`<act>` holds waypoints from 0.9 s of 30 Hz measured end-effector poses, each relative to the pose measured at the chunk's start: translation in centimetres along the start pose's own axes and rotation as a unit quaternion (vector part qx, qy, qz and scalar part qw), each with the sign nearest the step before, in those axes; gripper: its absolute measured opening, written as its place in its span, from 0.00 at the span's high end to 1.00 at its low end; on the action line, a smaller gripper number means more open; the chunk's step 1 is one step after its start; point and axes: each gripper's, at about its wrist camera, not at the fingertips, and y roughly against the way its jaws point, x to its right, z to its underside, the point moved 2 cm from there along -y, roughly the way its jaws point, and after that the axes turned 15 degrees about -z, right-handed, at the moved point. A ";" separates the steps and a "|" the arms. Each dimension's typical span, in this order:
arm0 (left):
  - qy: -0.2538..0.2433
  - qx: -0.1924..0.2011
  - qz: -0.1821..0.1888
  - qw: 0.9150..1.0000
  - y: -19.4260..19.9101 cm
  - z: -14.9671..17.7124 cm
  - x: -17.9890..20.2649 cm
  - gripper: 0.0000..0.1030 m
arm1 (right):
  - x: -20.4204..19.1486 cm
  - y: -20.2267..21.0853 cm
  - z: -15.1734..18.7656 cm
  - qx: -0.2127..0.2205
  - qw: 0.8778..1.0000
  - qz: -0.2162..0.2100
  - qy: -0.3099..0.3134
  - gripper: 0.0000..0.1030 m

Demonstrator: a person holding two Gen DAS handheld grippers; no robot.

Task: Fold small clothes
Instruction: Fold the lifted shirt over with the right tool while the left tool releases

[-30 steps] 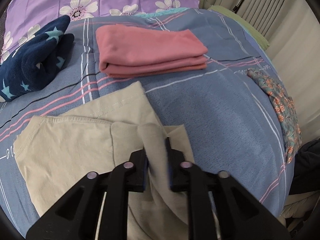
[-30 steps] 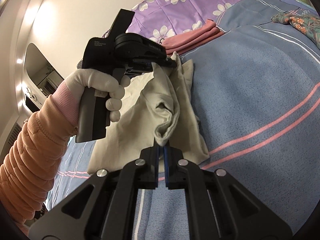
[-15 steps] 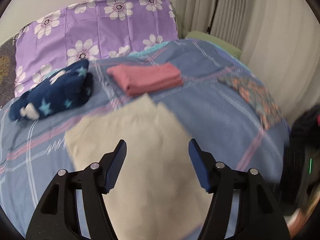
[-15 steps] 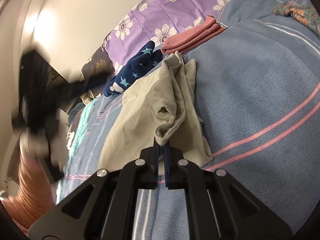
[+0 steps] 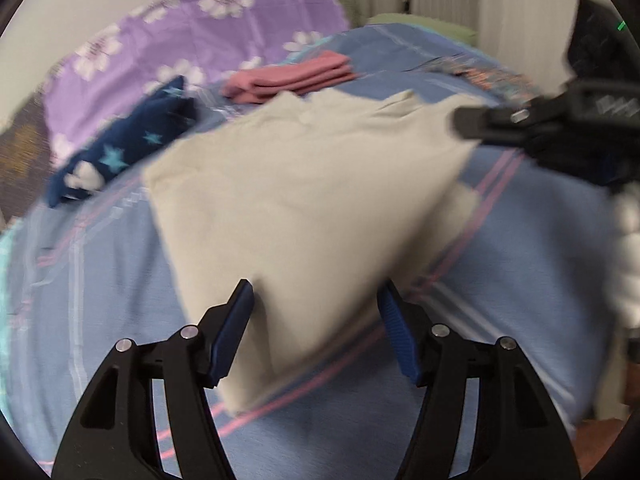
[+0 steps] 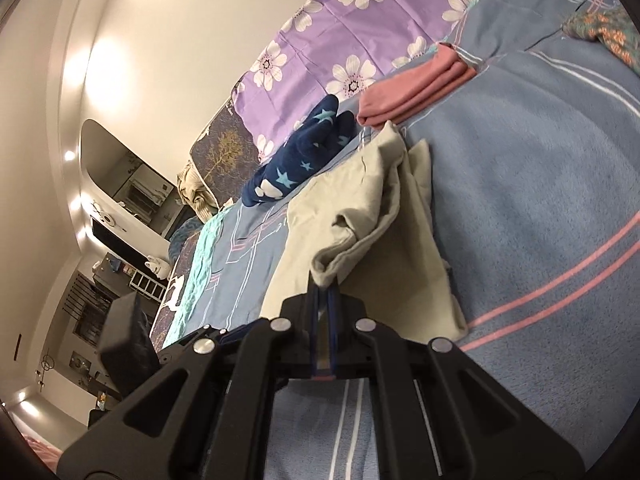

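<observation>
While the beige garment (image 5: pixel 304 216) lies partly folded on the bed (image 5: pixel 520 300), the two tools divide the work. The right tool (image 6: pixel 323 300) is clenched on a bunched edge of the garment, pads pressed together with cloth between them. That edge is raised off the bed, so a loose flap (image 6: pixel 360 236) hangs from the grip. In the left wrist view the same tool enters from the right, at the garment's far right corner (image 5: pixel 468 120).

The left tool (image 5: pixel 316 320) is released. Its jaws stand wide, empty, above the near corner of the garment. No cloth sits between the blue pads (image 5: pixel 236 332). This view is blurred, so whether the pads touch the fabric cannot be told.

Judged from this layout, the right grip keeps one edge controlled while the left tool is free to take a new hold, probably on the near corner. A matched pair of holds would allow the next fold to be drawn straight.

Folded items sit at the head of the bed, well apart from the work area: a pink stack (image 5: pixel 292 76) and a navy star-print piece (image 5: pixel 132 148). A floral cloth (image 6: pixel 604 32) lies unfolded at the far edge. This placement leaves the bed's middle for folding.

Risk: the hanging flap may crease if lowered unevenly.
</observation>
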 end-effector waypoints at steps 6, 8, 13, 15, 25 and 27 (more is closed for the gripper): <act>0.010 -0.012 -0.078 0.997 -1.2 1.2 -0.9 0.37 | 0.0 0.1 -0.2 0.005 1.000 -0.001 -0.010 0.97; 0.008 -0.016 -0.108 0.994 -1.6 1.8 -1.3 0.37 | -0.3 0.3 -0.2 0.012 1.000 -0.004 -0.009 0.97; 0.051 -0.043 -0.126 0.990 -2.1 3.0 -4.2 0.37 | -1.1 1.5 -0.1 0.032 0.999 0.013 0.015 0.98; 0.057 -0.047 -0.118 0.990 -2.2 3.6 -4.8 0.37 | 0.3 1.8 0.7 0.013 0.999 0.038 0.001 0.98; 0.070 -0.061 -0.094 0.991 -2.5 4.6 -5.0 0.37 | 4.5 1.7 3.4 -0.025 0.997 0.064 -0.039 0.78; 0.075 -0.062 -0.089 0.991 -2.6 4.6 -5.0 0.37 | 4.0 1.5 2.8 -0.029 0.997 0.063 -0.024 0.64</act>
